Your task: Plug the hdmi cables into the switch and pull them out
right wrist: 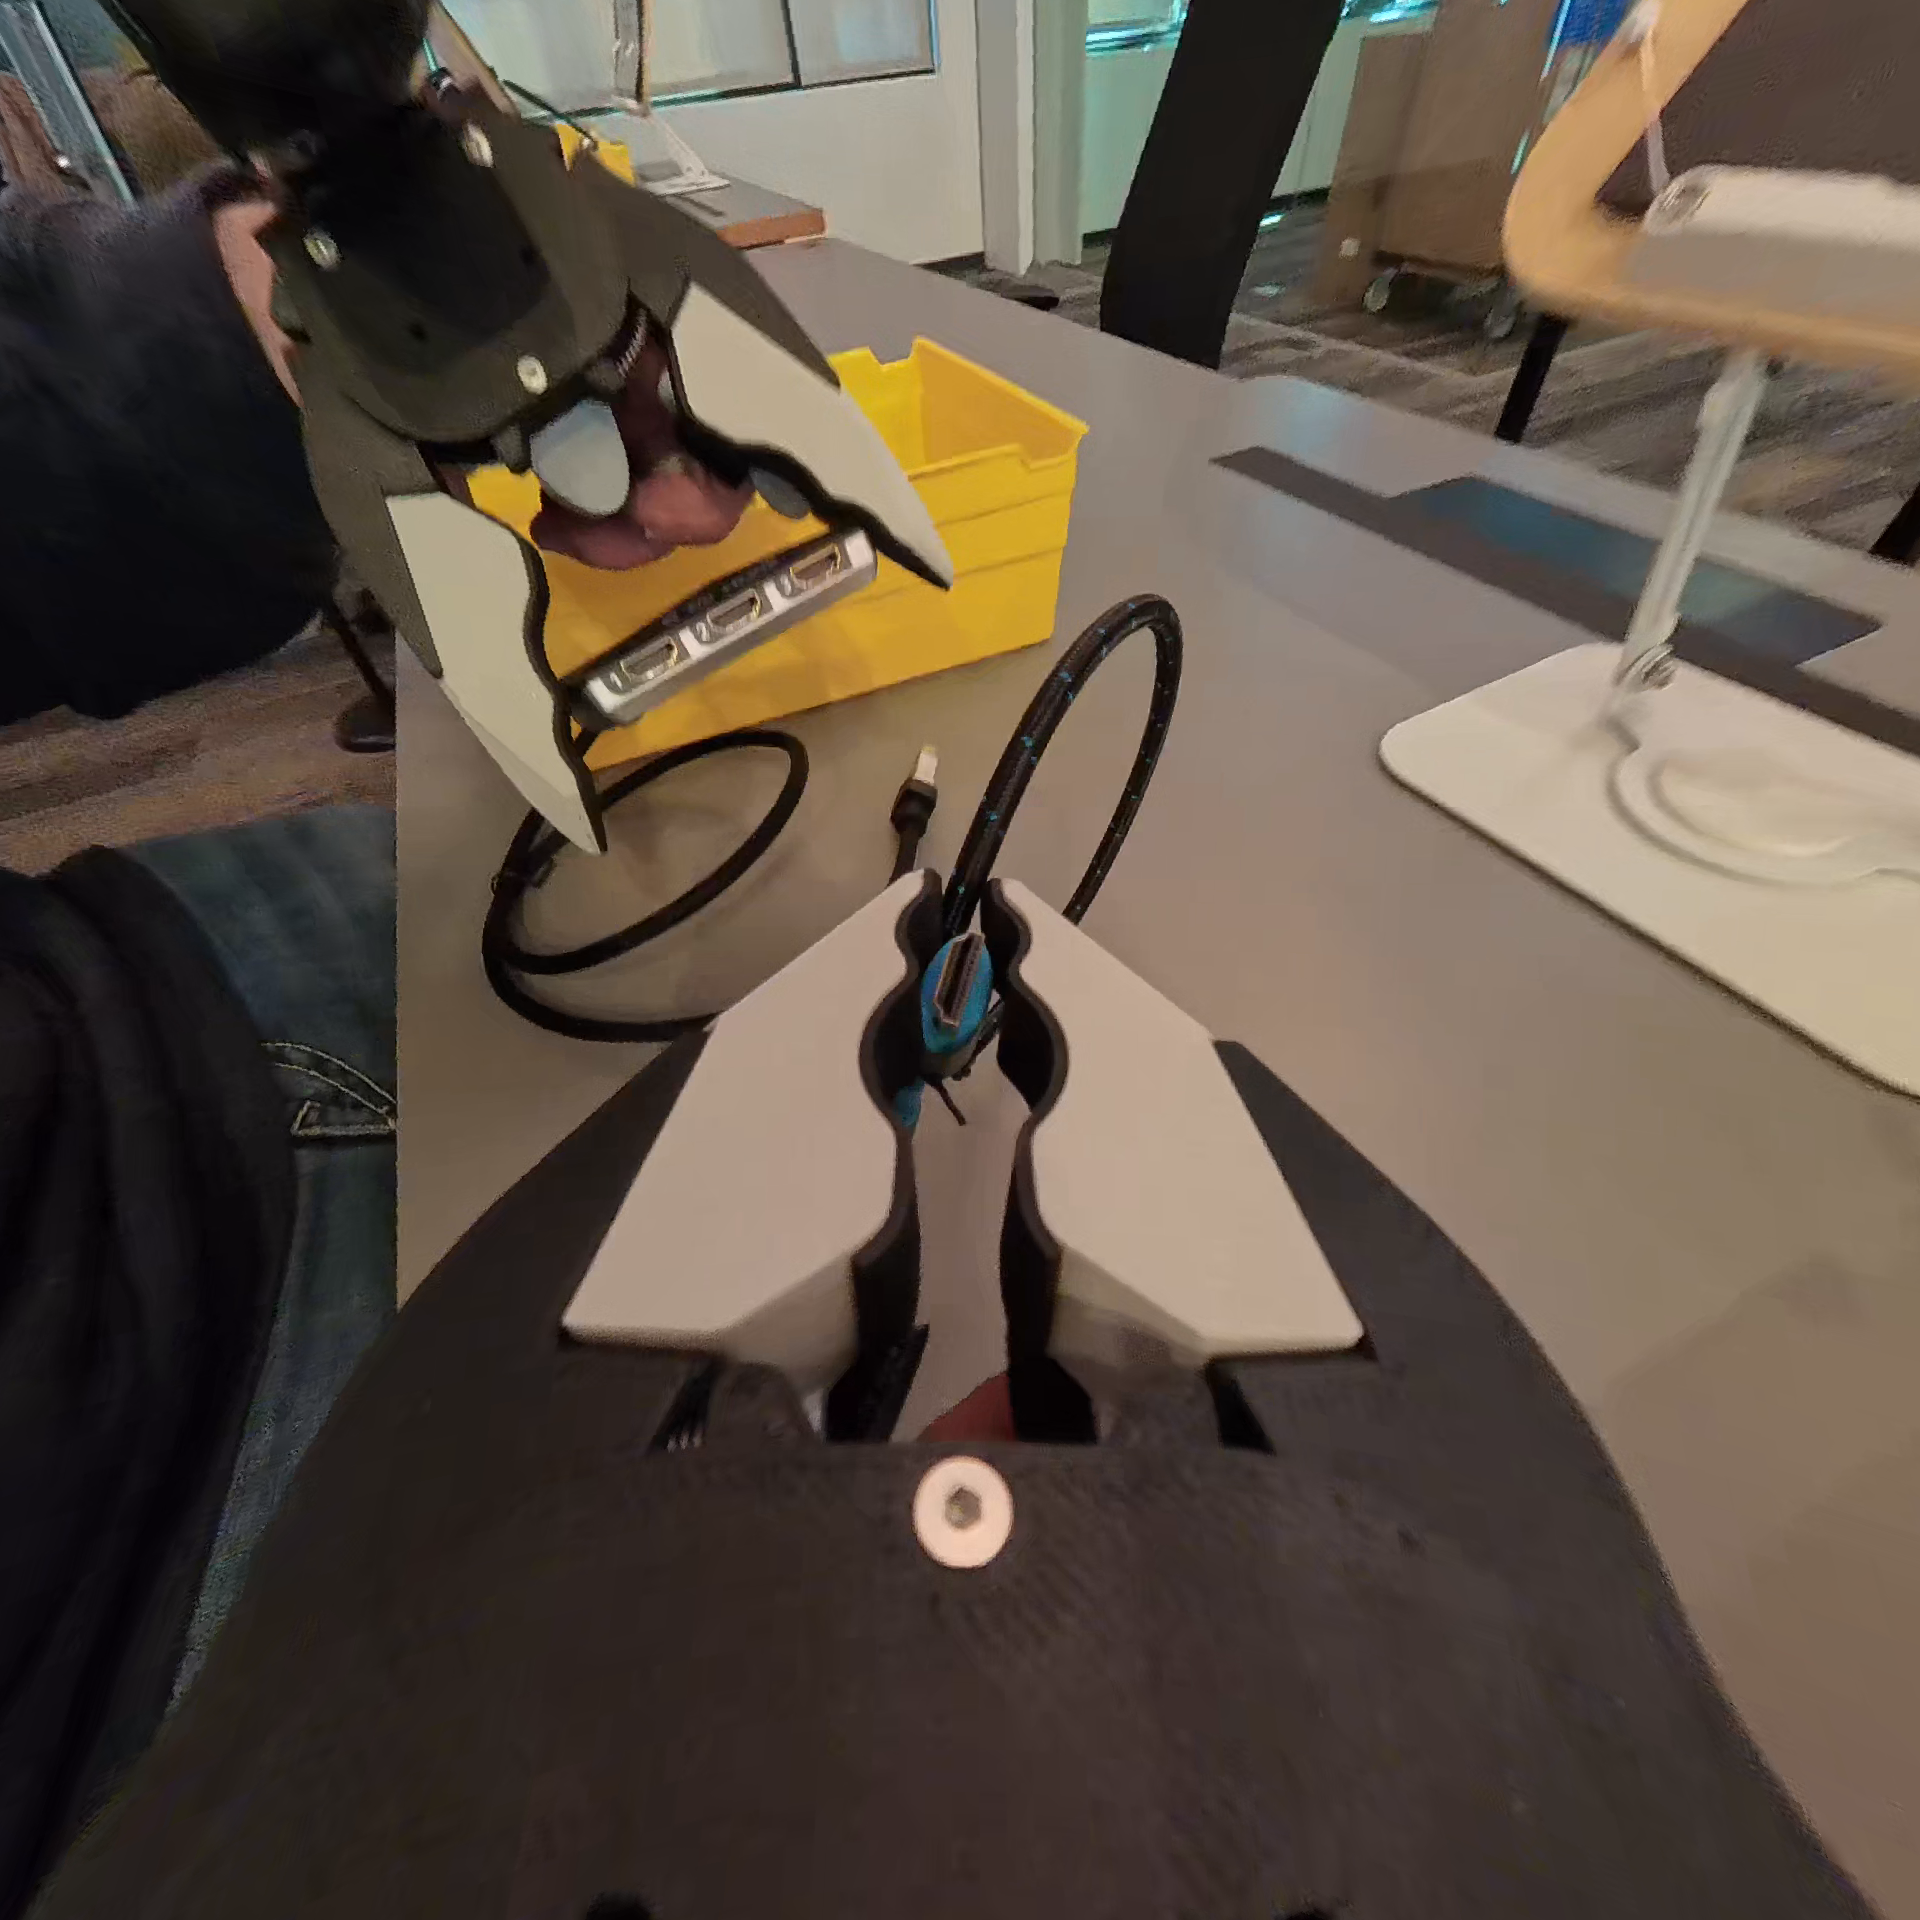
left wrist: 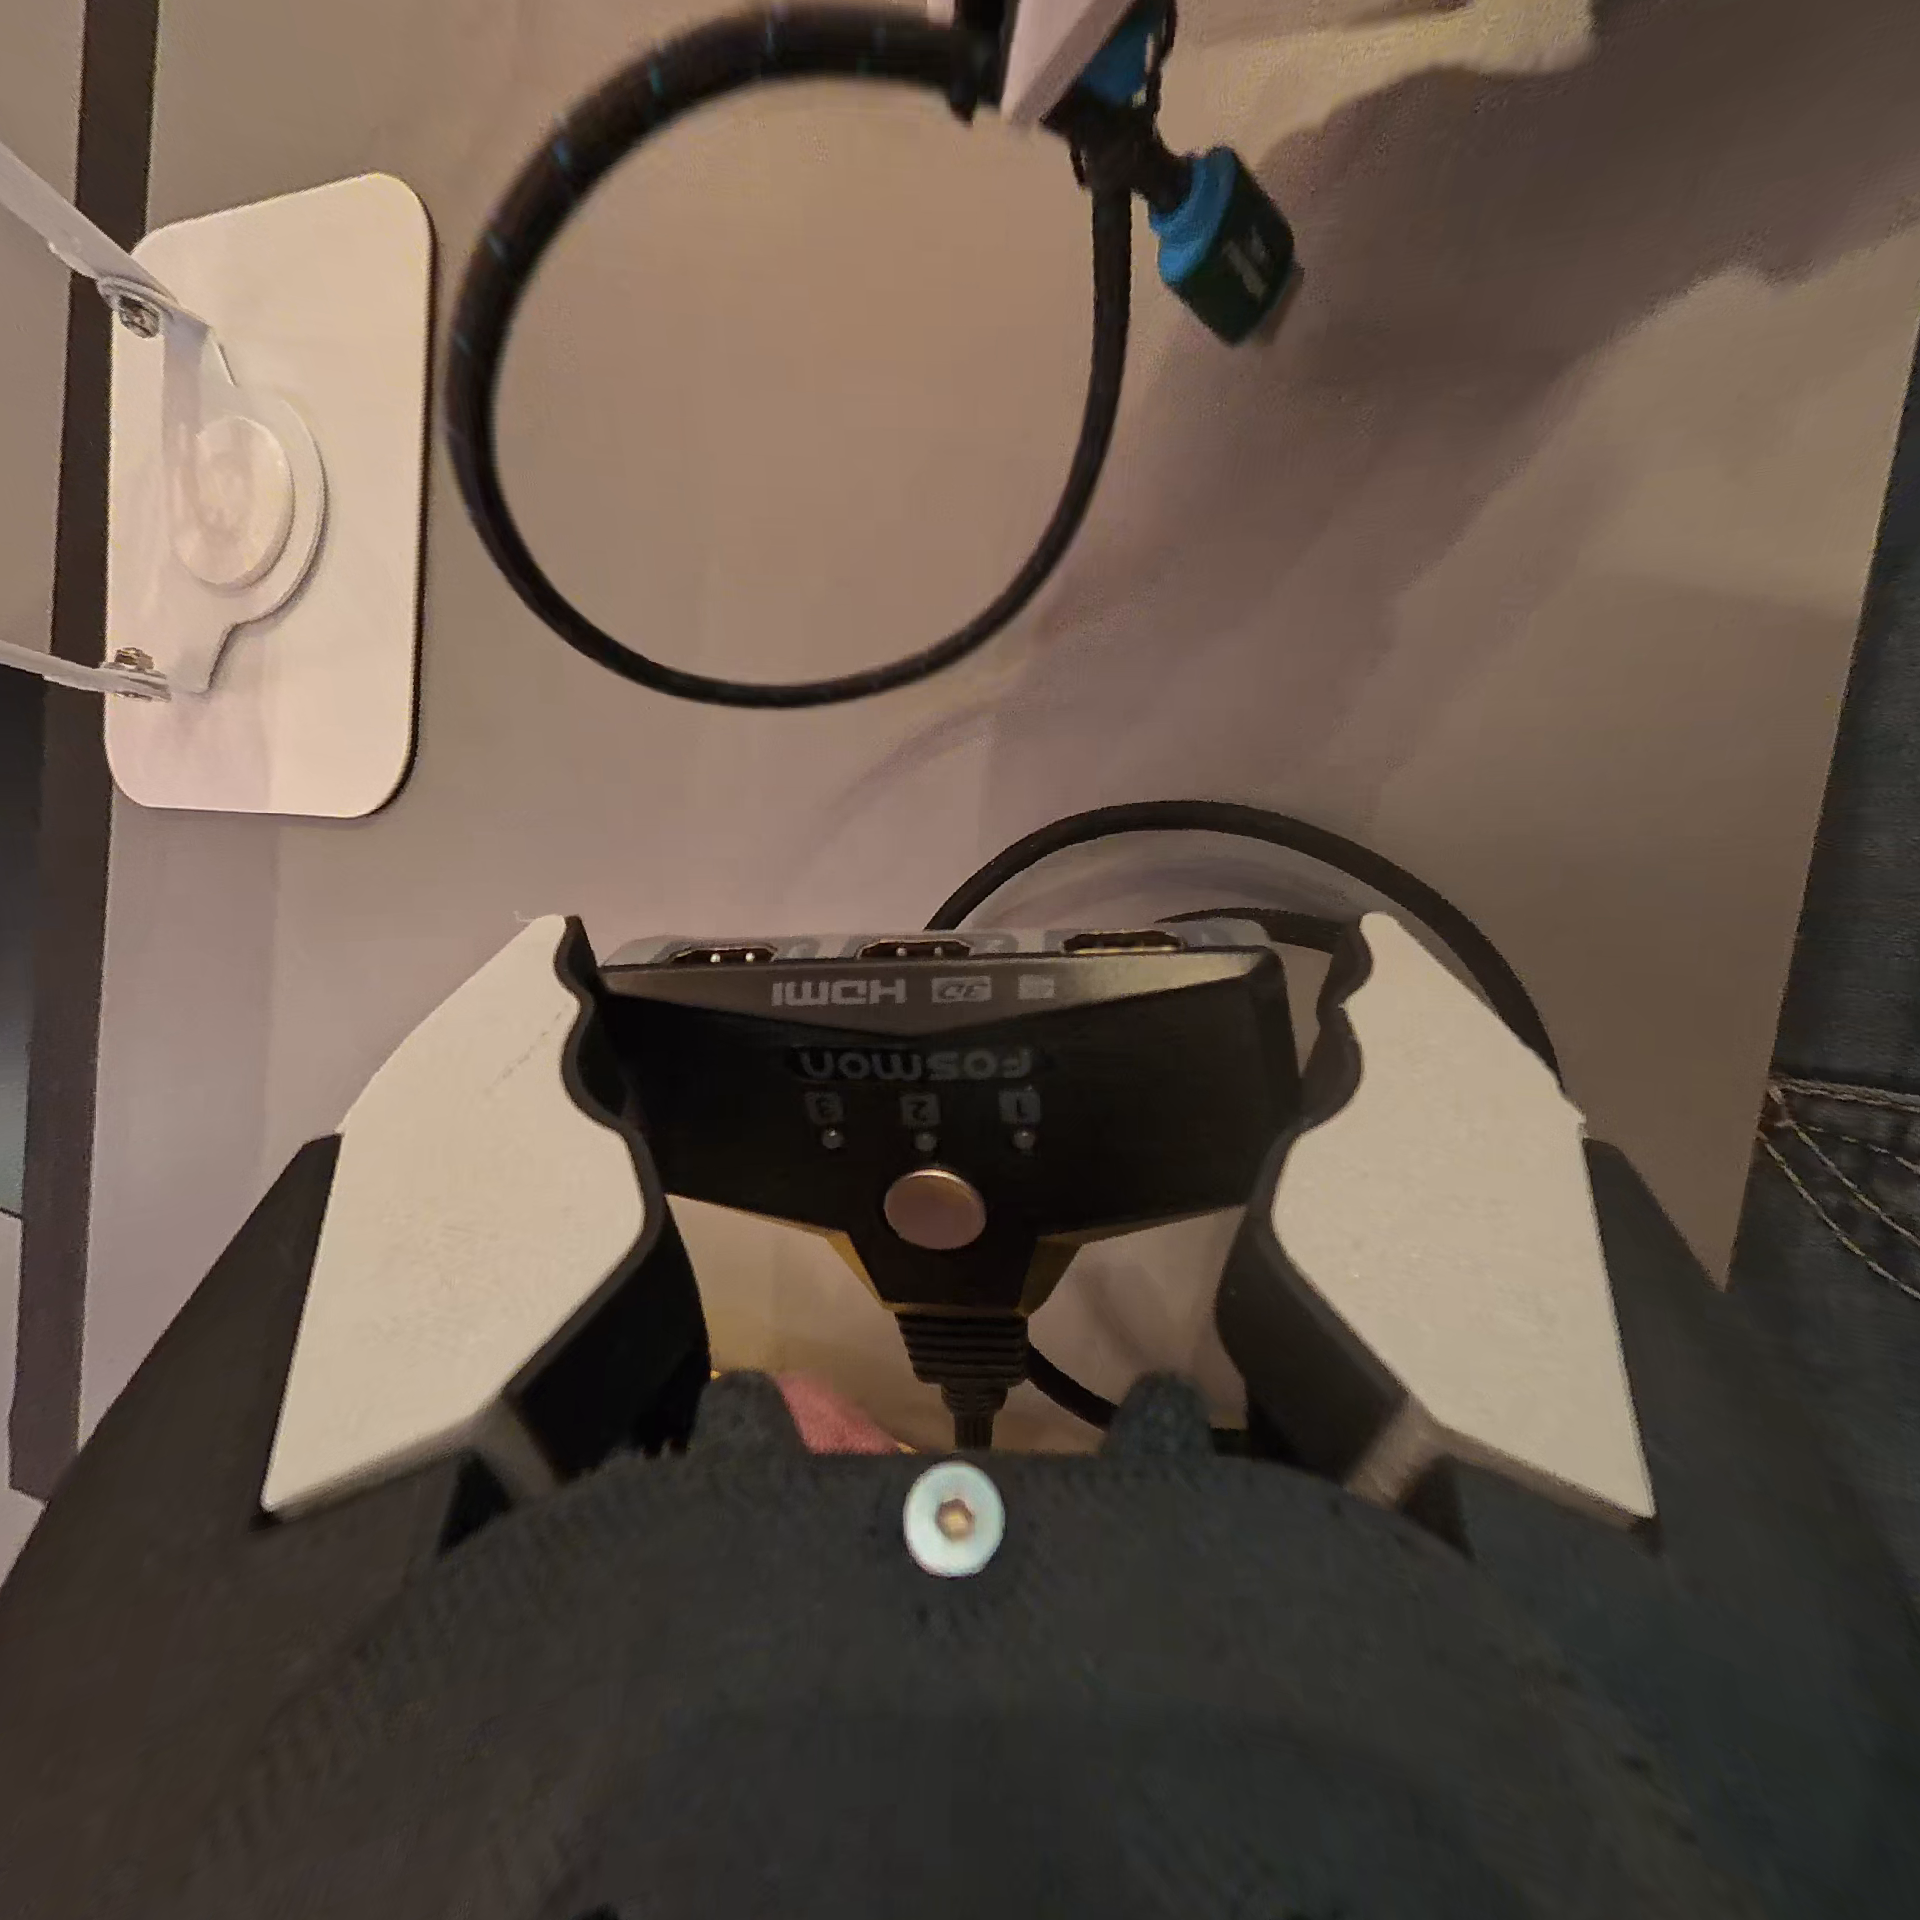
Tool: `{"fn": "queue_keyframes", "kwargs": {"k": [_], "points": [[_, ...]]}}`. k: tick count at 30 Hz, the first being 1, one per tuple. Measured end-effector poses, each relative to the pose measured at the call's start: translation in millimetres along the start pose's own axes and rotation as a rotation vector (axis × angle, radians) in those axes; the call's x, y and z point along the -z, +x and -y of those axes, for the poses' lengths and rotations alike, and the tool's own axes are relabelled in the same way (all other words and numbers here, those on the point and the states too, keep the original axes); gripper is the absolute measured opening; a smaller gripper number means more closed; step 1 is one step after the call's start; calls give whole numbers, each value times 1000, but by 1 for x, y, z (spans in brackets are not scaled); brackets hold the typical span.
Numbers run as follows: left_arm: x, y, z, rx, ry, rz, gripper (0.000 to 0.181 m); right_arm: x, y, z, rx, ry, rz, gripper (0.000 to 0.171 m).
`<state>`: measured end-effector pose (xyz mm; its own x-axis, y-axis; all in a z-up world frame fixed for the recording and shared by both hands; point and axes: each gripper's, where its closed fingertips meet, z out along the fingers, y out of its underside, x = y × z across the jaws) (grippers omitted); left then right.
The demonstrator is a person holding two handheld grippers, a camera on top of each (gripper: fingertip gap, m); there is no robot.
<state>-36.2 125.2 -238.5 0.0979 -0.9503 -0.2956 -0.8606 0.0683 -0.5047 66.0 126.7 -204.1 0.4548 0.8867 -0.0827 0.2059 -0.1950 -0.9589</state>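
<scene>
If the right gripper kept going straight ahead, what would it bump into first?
Probably the grey table, since the right gripper tilts downward. The blue-collared HDMI plug it holds and that cable's loop would likely touch down first. The switch sits off to the left. Depth is unclear.

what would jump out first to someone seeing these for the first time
Probably the black switch clamped in the left gripper, its three ports empty and lifted above the grey table. Next, the right gripper pinching the blue-collared plug, its braided cable looping beyond. Behind sits a yellow bin.
</scene>
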Motion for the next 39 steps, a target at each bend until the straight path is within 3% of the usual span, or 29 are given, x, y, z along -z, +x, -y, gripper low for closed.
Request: {"fn": "queue_keyframes", "kwargs": {"k": [5, 10, 14, 17, 24, 30, 31, 33, 37, 39], "points": [[0, 0, 1, 0, 8, 7, 127, 42, -1, 47, 66, 77, -61, 4], [3, -1, 1, 1, 13, 15, 127, 136, 6, 84, 174, 77, -166, 4], [3, -2, 1, 1, 13, 17, 127, 223, 34, 72, 144, 32, -278, 4], [1, -1, 1, -4, 8, 14, 127, 265, 62, 44, 51, 5, -370, 4], [0, 1, 5, -9, 2, 12, 127, 264, 86, -40, -214, -102, -295, 4], [-1, 2, 5, -10, -1, 9, 127, 289, 129, -79, -194, -382, -559, 20], [-2, 2, 5, -8, -2, 9, 127, 291, 133, -81, -179, -426, -586, 36], [-3, 1, 4, -5, -2, 10, 127, 298, 139, -80, -127, -508, -659, 49], [0, -1, 8, -5, 23, 24, 127, 301, 139, -33, 99, -494, -839, 50], [1, -2, 12, -12, 34, 37, 127, 258, 106, 7, 152, -321, -696, 45]]}}
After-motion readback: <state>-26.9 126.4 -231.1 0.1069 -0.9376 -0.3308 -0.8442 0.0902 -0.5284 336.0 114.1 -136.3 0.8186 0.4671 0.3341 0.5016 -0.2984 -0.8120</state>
